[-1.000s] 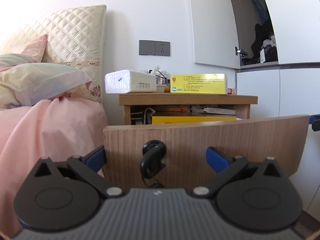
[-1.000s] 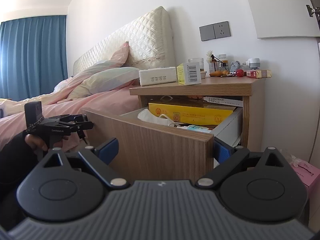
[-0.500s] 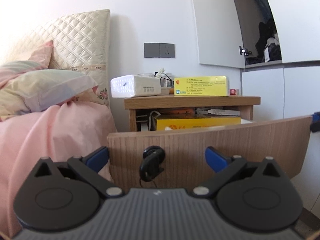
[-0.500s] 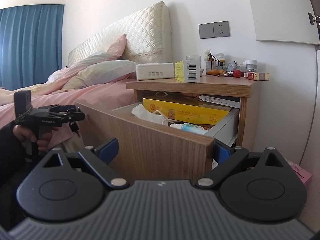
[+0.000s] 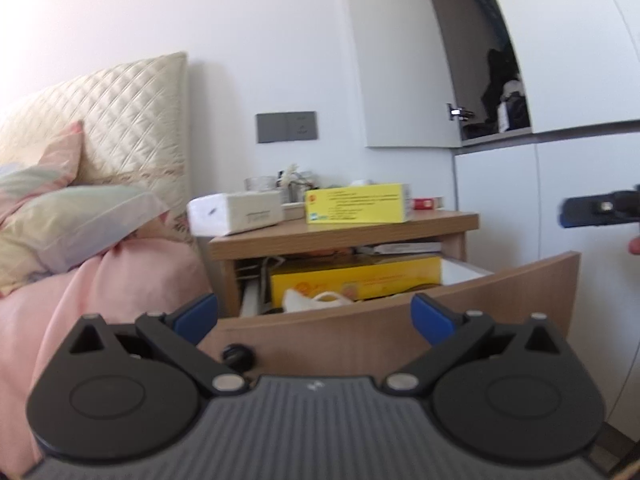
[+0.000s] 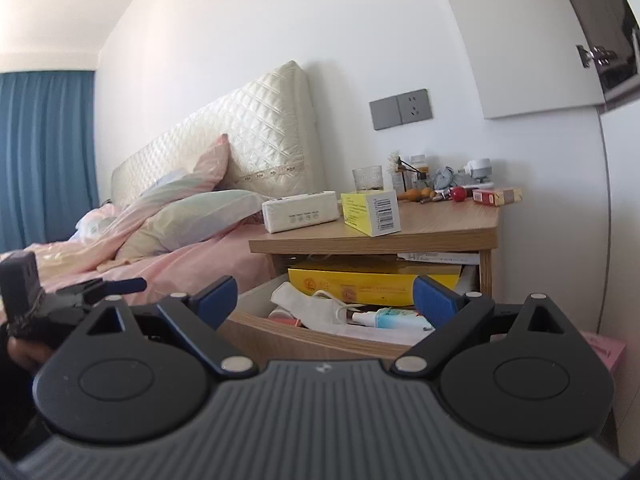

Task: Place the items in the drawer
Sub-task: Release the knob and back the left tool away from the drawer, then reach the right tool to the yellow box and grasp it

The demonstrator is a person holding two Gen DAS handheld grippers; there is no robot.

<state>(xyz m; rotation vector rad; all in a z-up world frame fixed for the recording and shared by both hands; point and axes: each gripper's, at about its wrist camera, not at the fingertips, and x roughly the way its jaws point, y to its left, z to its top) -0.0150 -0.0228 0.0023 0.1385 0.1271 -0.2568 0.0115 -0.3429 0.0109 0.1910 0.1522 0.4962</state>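
Hovering with both my left gripper and right gripper spread wide and empty before the open, crowded drawer, I risk nudging the yellow box off the nightstand when reaching.

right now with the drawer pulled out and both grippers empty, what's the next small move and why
Probably reach the right gripper forward and up to the yellow box at the front of the nightstand top. The drawer is already open, both grippers are open and hold nothing, and that box stands nearest and unobstructed. The left gripper can wait.
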